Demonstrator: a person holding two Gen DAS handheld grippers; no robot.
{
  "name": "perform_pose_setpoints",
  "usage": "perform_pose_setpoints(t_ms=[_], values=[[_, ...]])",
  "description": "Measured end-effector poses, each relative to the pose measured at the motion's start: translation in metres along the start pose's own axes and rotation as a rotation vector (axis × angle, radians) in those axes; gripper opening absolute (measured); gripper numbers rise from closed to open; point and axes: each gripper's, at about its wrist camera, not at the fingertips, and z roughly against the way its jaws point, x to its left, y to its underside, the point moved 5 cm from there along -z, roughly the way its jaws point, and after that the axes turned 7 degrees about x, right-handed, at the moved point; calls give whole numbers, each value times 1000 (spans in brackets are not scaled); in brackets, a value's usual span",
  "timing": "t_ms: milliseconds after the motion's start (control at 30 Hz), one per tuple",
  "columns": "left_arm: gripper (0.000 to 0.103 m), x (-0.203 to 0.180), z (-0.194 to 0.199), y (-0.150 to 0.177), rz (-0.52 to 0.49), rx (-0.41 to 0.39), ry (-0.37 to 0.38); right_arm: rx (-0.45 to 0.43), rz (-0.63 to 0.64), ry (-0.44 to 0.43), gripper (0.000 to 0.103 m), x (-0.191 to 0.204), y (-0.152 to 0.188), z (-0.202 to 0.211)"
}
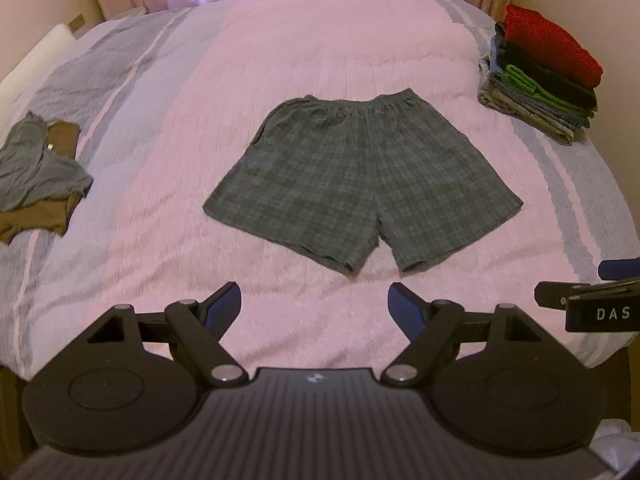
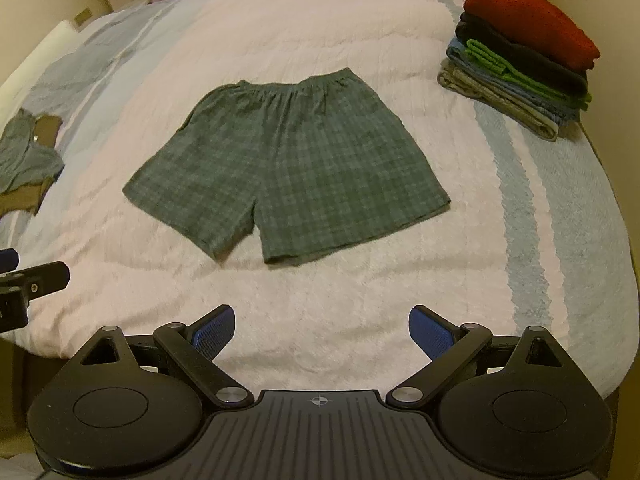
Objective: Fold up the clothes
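Observation:
Green plaid shorts point(image 1: 360, 176) point(image 2: 288, 164) lie spread flat in the middle of the bed, waistband toward the far side, leg hems toward me. My left gripper point(image 1: 315, 306) hovers open over the bedspread just short of the hems, nothing between its blue pads. My right gripper point(image 2: 321, 330) is open too, also nearer than the shorts and holding nothing. Each gripper shows at the edge of the other's view: the right gripper point(image 1: 616, 280) at the right edge, the left gripper point(image 2: 8, 266) at the left edge.
A stack of folded clothes point(image 1: 540, 76) point(image 2: 520, 56) with a red item on top sits at the bed's far right. A crumpled pile of blue and brown garments point(image 1: 36, 176) point(image 2: 24, 160) lies at the left edge. The pale bedspread point(image 1: 320, 40) surrounds the shorts; curtains hang behind.

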Motion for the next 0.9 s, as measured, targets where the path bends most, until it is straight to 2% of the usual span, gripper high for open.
perform_pose_setpoints(t_ms=[200, 400, 633, 900], values=[[79, 41, -9, -22, -57, -1, 21, -5, -41, 12, 96, 40, -15, -8], [79, 71, -27, -33, -127, 29, 58, 18, -109, 37, 96, 68, -16, -19], [79, 89, -52, -27, -178, 100, 97, 78, -176, 76, 96, 87, -4, -34], [79, 108, -91, -14, -157, 204, 115, 158, -221, 78, 96, 88, 4, -71]])
